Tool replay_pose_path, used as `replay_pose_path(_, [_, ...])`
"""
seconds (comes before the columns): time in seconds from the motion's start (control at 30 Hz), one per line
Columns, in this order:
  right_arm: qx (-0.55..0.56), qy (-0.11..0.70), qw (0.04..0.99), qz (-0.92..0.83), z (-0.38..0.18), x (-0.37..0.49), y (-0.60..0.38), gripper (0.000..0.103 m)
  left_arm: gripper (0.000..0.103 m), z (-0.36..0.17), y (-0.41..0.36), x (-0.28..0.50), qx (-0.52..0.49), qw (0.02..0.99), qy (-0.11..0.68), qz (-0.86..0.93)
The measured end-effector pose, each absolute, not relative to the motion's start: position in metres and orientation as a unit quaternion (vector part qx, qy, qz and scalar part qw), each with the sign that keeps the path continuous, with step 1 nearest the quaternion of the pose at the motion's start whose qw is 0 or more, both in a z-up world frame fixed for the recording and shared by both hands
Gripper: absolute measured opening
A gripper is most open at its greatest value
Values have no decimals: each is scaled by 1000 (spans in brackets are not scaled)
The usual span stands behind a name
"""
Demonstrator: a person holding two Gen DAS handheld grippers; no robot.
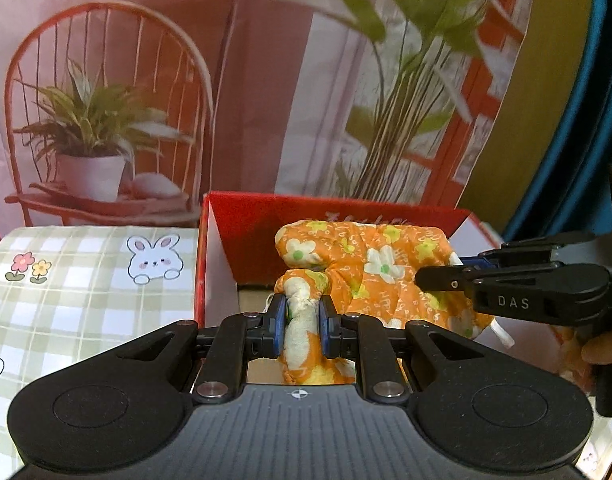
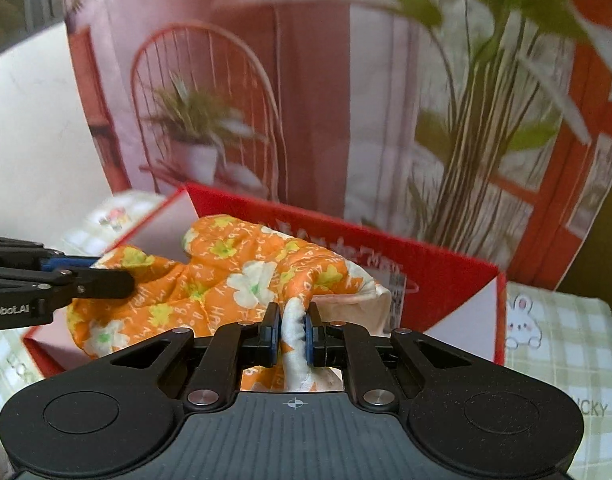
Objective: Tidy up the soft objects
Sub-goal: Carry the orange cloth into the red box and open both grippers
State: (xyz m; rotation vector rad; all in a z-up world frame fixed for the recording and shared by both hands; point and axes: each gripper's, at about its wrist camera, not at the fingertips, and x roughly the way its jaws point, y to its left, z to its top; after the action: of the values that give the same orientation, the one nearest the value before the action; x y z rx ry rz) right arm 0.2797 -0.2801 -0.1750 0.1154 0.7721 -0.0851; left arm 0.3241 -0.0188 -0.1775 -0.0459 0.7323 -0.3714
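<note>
Orange quilted cloth with a flower print (image 1: 370,268) is hanging between my two grippers, over the open red box (image 1: 241,216) and partly down inside it. I am clenching the left gripper (image 1: 301,326) on one bunched edge and the right gripper (image 2: 293,332) on another, both grasping the fabric tightly. I am judging the carry as nearly done; lowering the cloth fully into the box and releasing it are remaining. Beside the box, the checked bunny-print cover (image 1: 85,280) is lying on the bench
</note>
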Motion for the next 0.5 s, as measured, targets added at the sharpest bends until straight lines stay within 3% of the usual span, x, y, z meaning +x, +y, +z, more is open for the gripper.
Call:
replay_pose_path(0.27, [44, 420, 905, -48, -188, 301, -277, 14, 18, -190, -20, 335, -10, 910, 373, -179])
replay_pose_path(0.37, [41, 424, 902, -67, -190, 304, -278, 29, 22, -190, -18, 334, -4, 915, 365, -174])
replay_pose_path(0.43, [50, 422, 902, -81, -190, 303, -281, 37, 35, -188, -19, 332, 6, 918, 360, -165])
replay_pose_path(0.47, [55, 421, 901, -87, -189, 303, -283, 43, 51, -187, -18, 331, 8, 920, 358, -161])
replay_pose_path(0.5, [57, 419, 901, -93, -188, 302, -285, 45, 58, -184, -17, 330, 7, 922, 353, -160])
